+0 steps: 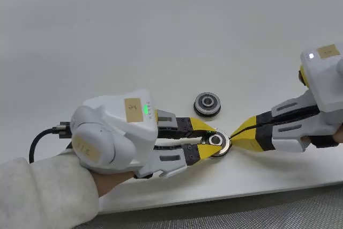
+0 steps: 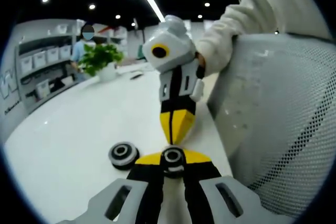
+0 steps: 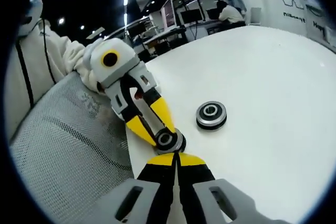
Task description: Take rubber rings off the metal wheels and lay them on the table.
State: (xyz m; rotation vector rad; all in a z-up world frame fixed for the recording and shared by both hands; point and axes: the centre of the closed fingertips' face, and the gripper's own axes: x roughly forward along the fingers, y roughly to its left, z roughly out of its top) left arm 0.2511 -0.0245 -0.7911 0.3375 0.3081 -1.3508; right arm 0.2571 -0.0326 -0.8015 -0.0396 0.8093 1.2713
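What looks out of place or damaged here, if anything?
Nothing stands out. The left tool grips one metal wheel near the front edge of the table, the right tool, closed, meets its rim, and the second wheel lies flat beside them.

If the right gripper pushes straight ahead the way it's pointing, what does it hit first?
The wheel clamped in the left gripper. The right gripper aims its shut tips at that wheel's rim, seemingly touching it, so there looks to be almost no free travel.
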